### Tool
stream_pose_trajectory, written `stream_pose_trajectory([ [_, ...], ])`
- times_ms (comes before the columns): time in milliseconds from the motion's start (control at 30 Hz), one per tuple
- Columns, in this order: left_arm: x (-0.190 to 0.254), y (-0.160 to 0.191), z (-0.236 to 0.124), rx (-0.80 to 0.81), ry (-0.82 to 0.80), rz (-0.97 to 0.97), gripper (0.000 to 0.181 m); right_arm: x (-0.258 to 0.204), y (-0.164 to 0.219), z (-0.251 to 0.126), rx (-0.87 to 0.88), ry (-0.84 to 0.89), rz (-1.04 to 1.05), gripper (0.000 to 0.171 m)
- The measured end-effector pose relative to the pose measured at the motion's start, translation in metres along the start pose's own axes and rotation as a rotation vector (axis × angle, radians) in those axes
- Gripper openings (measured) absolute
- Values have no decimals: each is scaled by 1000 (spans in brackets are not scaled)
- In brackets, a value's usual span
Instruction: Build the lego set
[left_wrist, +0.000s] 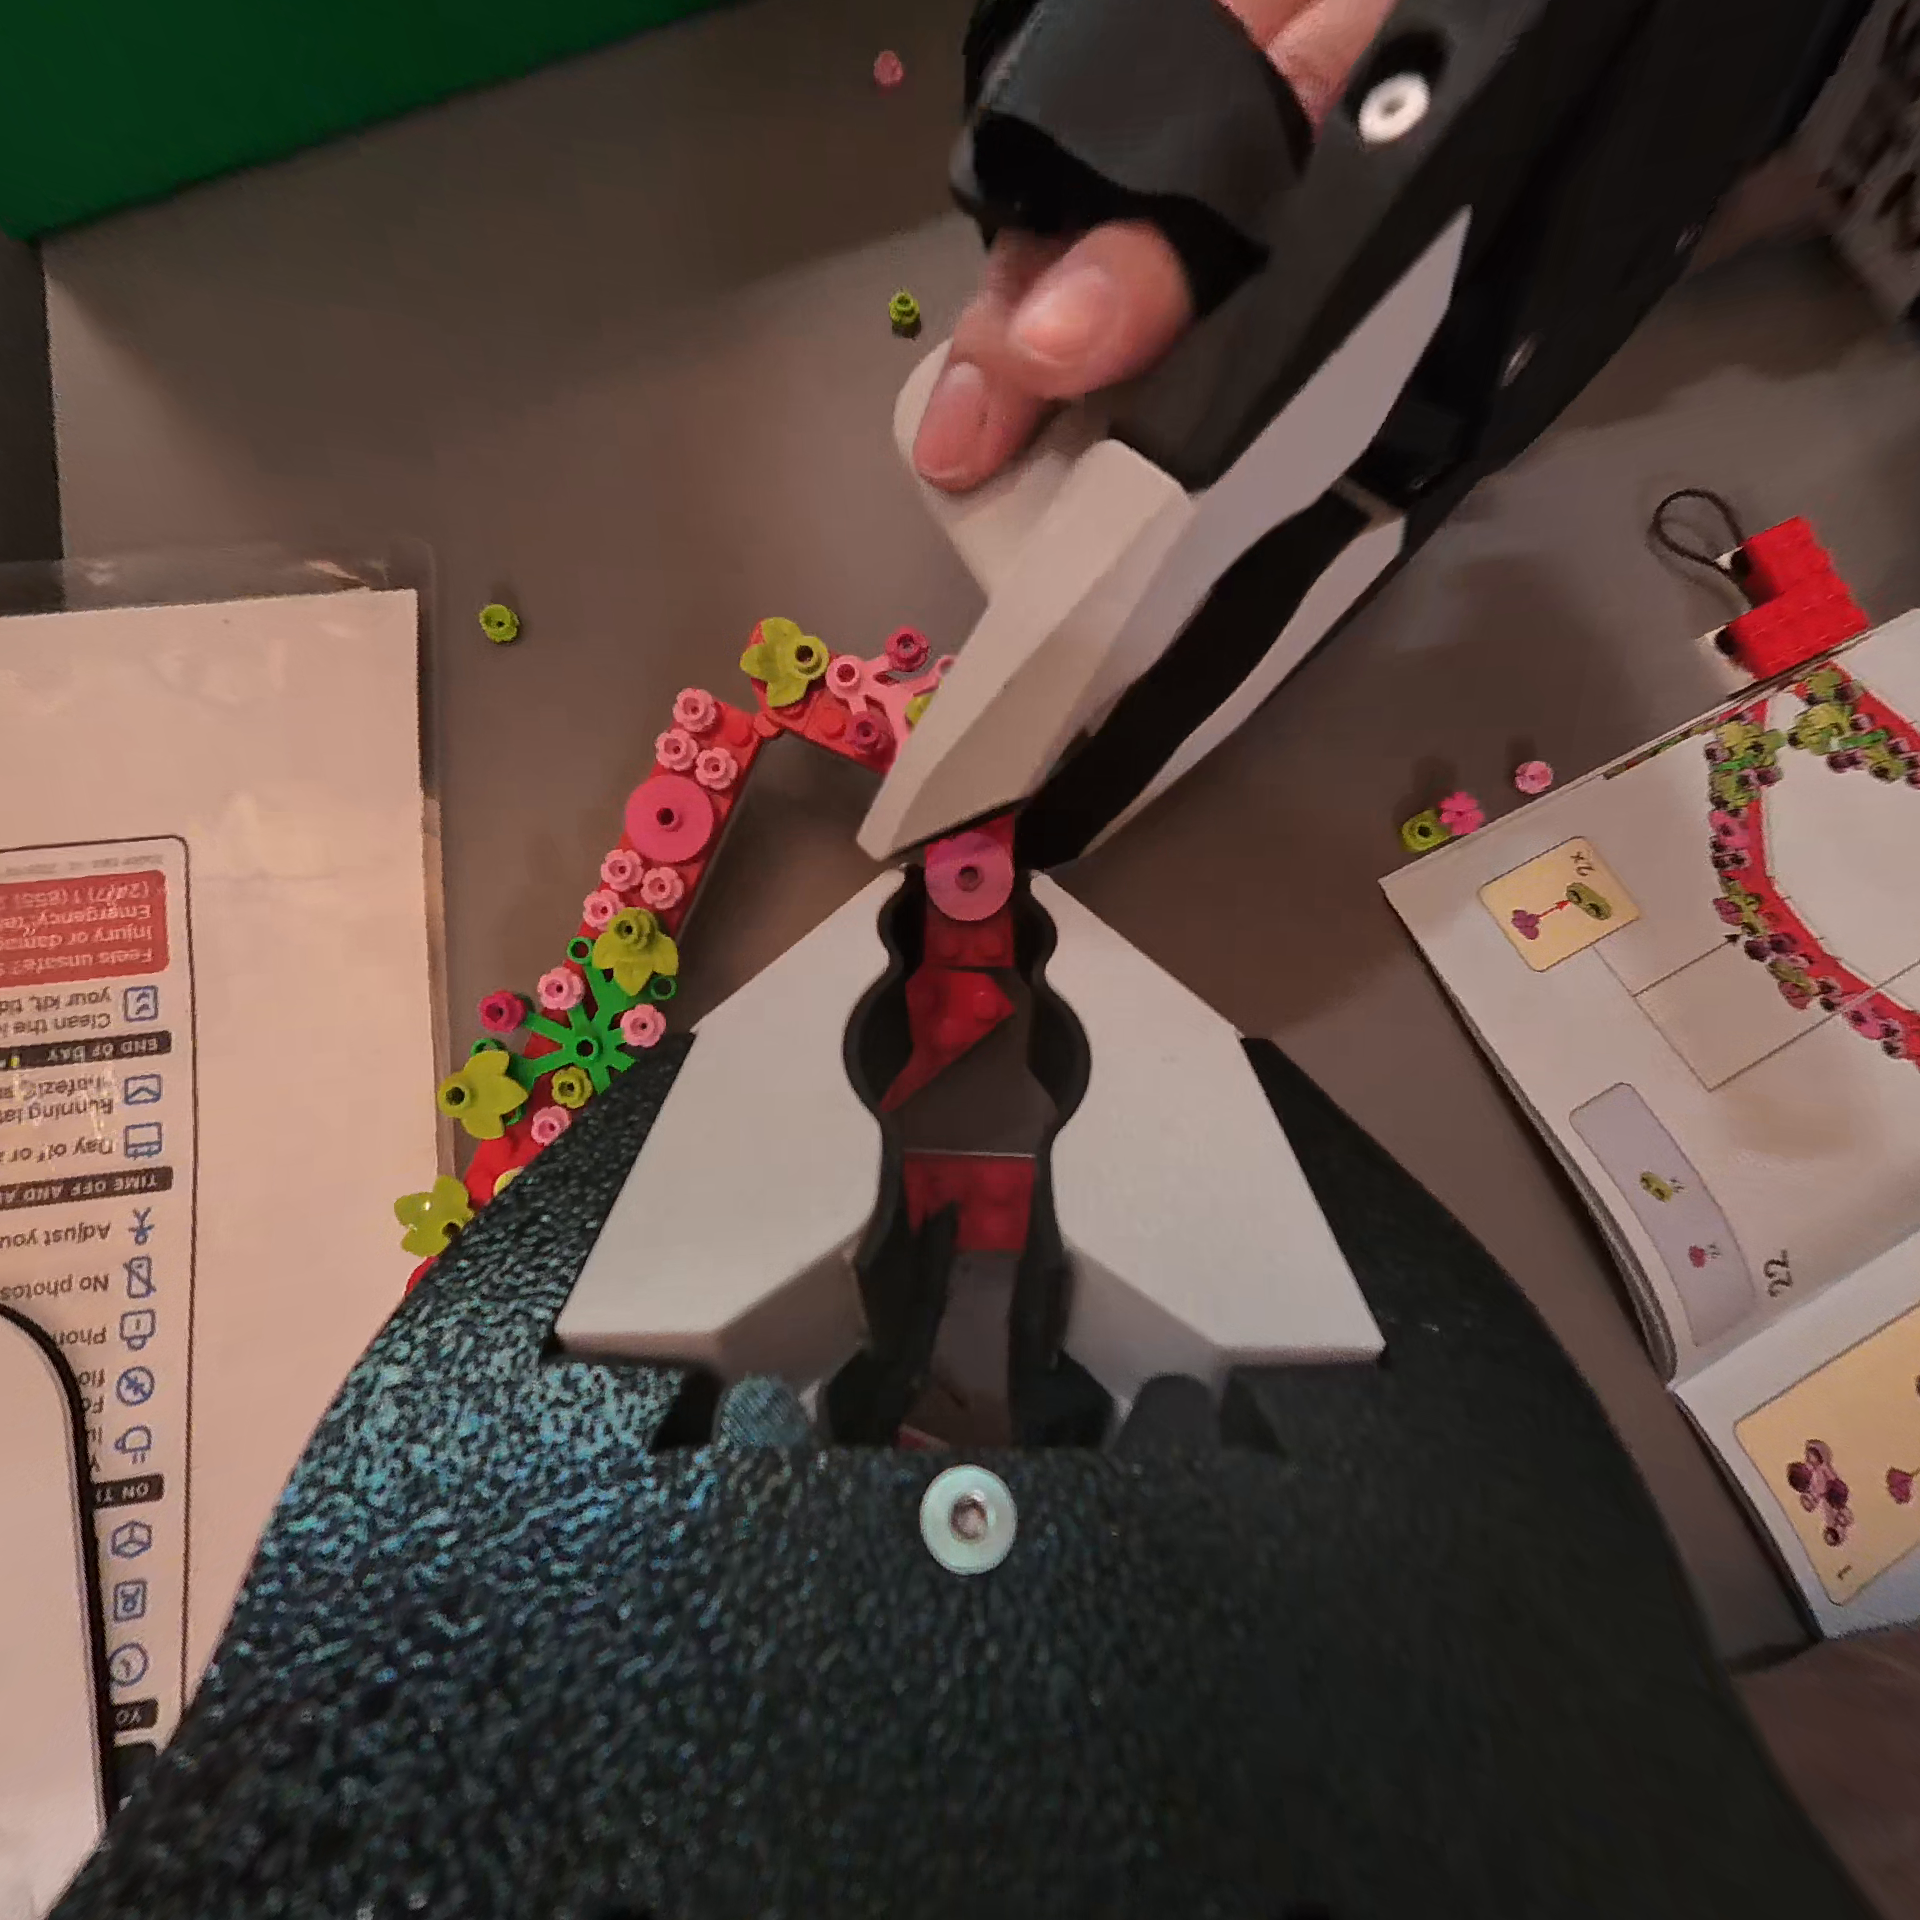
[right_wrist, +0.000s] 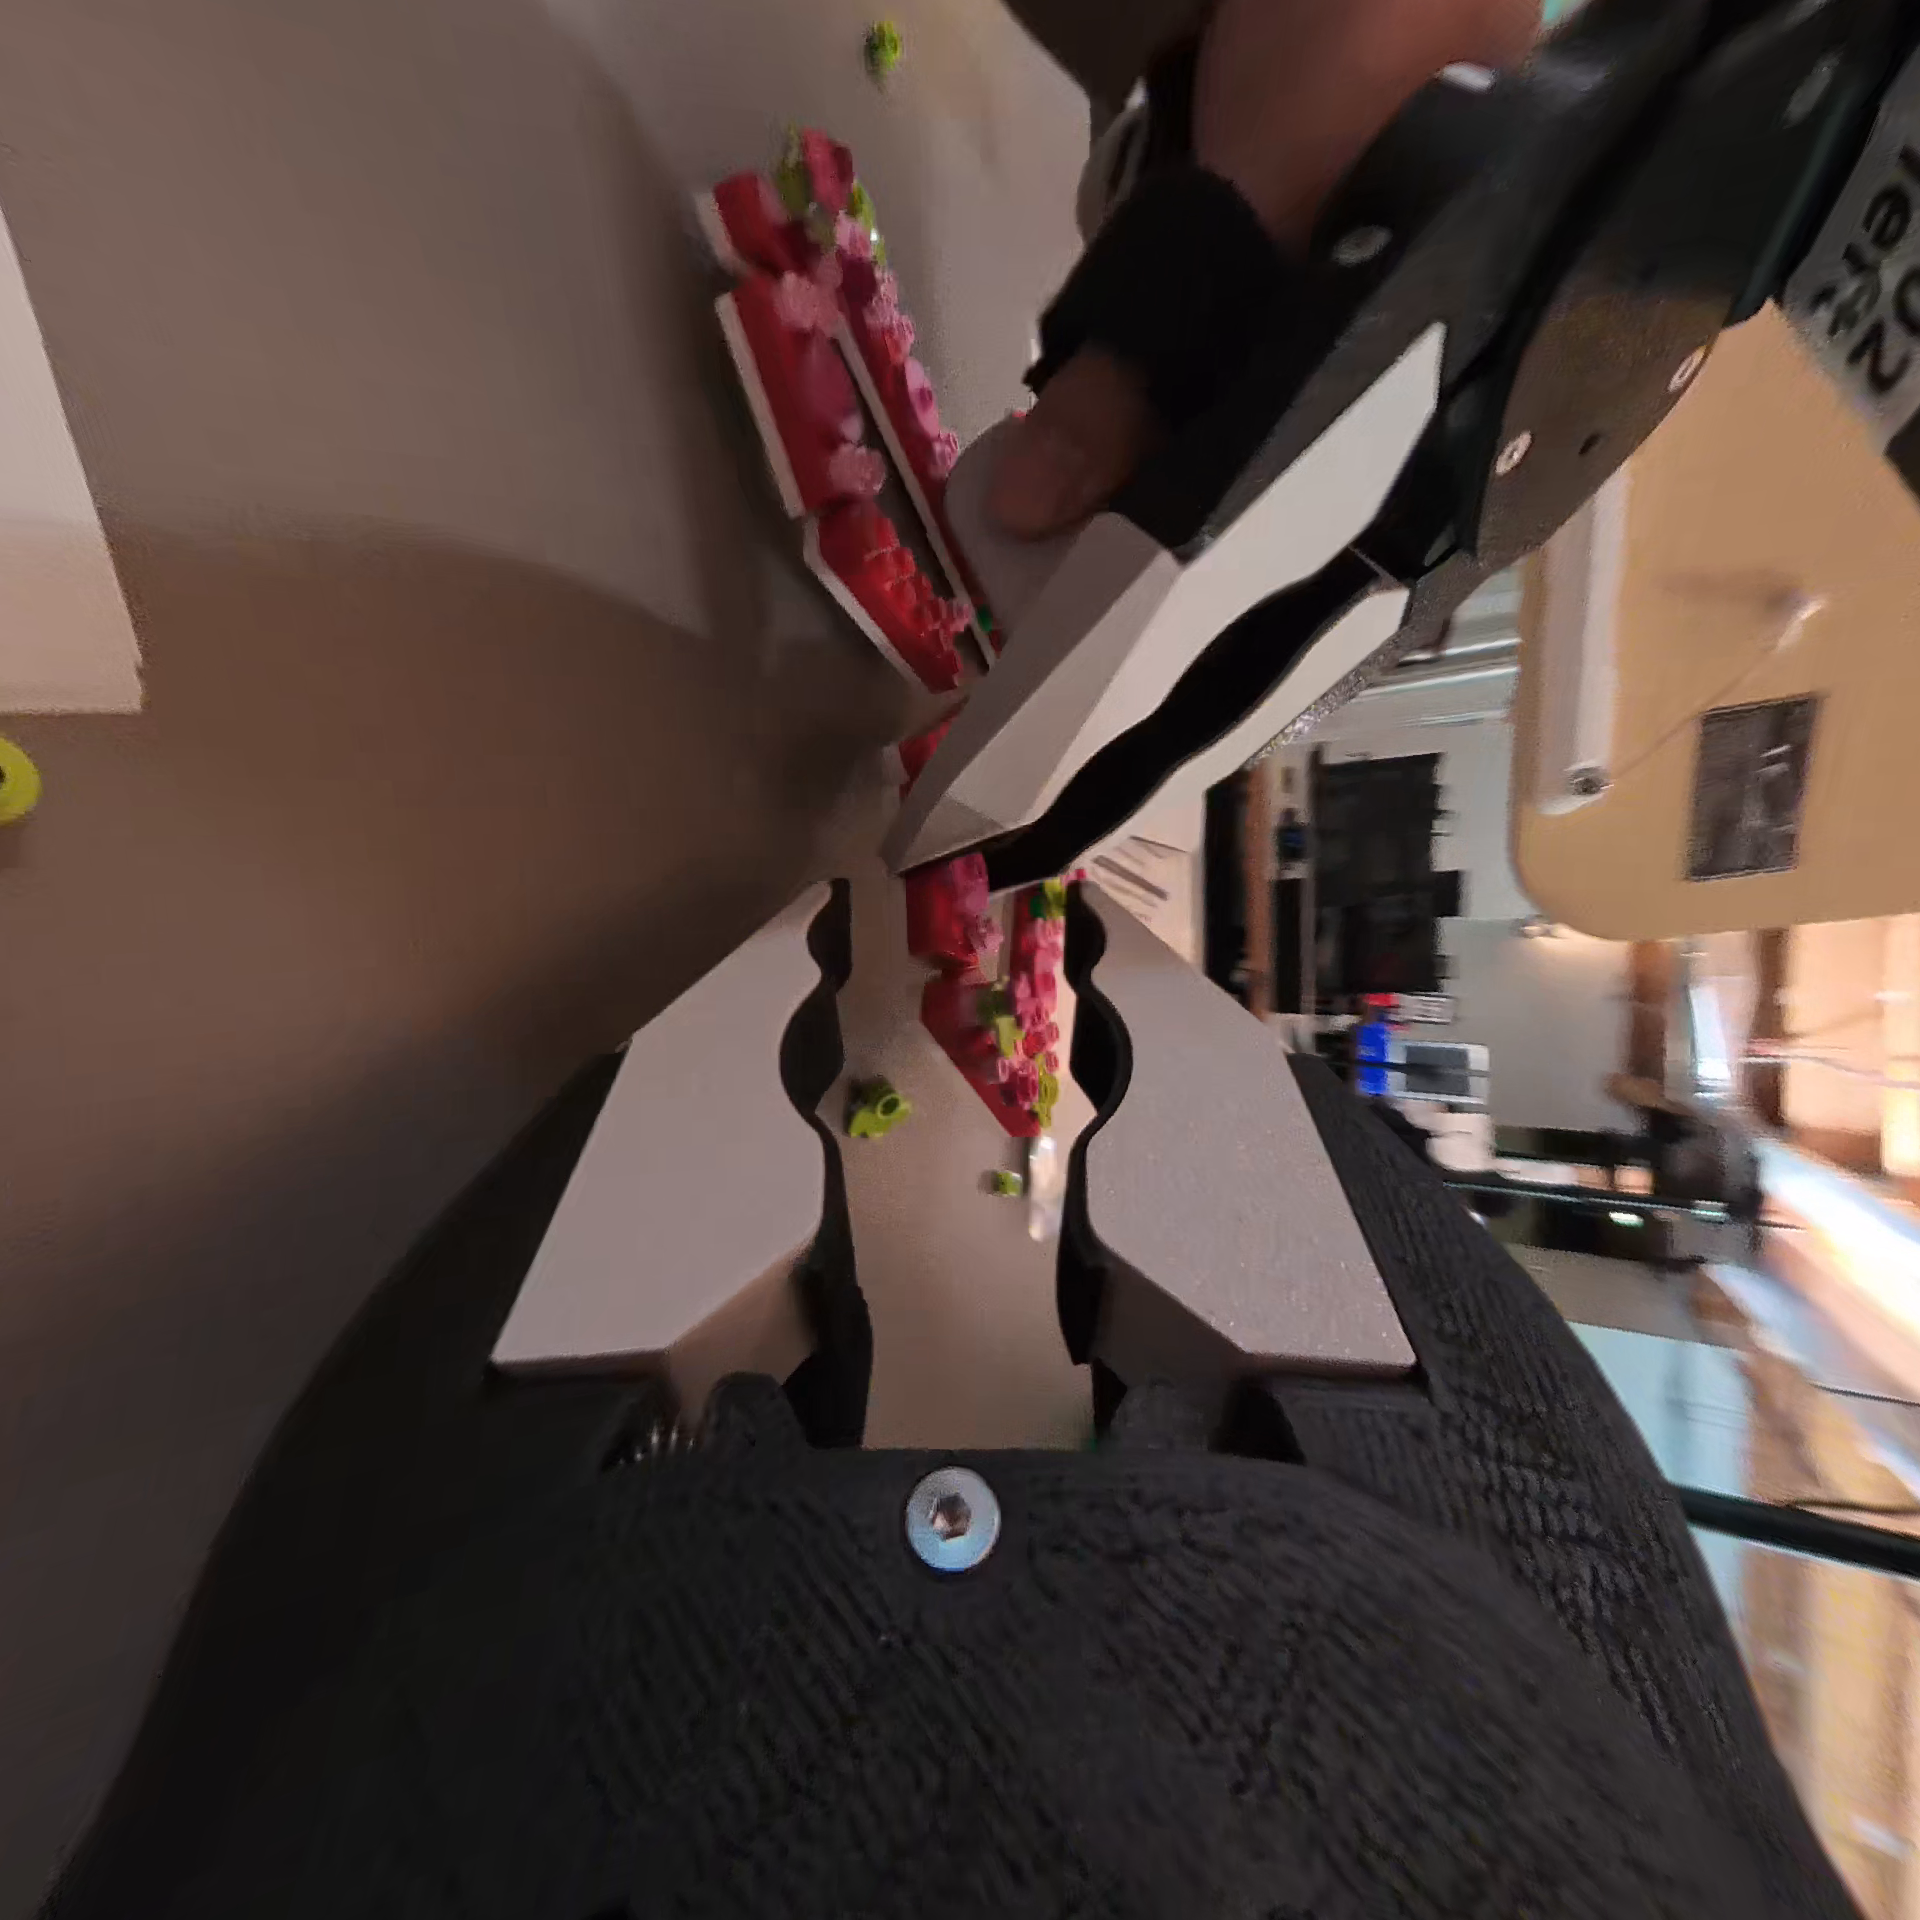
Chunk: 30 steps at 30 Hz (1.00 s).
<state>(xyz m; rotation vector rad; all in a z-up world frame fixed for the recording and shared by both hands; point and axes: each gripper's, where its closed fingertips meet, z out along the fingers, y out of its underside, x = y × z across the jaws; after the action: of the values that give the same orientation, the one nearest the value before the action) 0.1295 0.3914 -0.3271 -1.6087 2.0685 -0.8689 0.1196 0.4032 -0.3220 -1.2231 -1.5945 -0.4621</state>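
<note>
In the left wrist view, the left tongs (left_wrist: 966, 883) are sitting at the frame's centre, clamping the red heart-shaped wreath frame (left_wrist: 665, 862) by its pointed inner section, just under a round magenta stud (left_wrist: 968, 878). The right tongs (left_wrist: 940, 831) are reaching down from the upper right, nearly together with only a thin dark slit between them, tips touching that stud; I cannot tell whether they are pinching anything. Flowers and lime leaves are lining the frame's left arm. The open instruction booklet (left_wrist: 1683, 1039) is lying at the right, a printed card (left_wrist: 208, 935) at the left, and loose lime studs (left_wrist: 499, 621) are dotting the table (left_wrist: 520, 416).

The step looks like seating a decoration: the left should be gripping firmly while the right is pressing straight down, not sideways, lest the thin frame flex.

In the right wrist view, the right tongs (right_wrist: 956, 883) are standing apart, nothing between them, with the wreath (right_wrist: 821, 416) beyond and the left tongs (right_wrist: 940, 857) crossing from the upper right. Only this blurred view is showing the frame's white underside edging; the booklet is showing only in the other.
</note>
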Motion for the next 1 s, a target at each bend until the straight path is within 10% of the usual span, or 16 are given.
stream_pose_trajectory([
  [1000, 1, -5, -6, 33, 15, -30, 16, 10, 4, -4, -115, 194, -334, 19],
])
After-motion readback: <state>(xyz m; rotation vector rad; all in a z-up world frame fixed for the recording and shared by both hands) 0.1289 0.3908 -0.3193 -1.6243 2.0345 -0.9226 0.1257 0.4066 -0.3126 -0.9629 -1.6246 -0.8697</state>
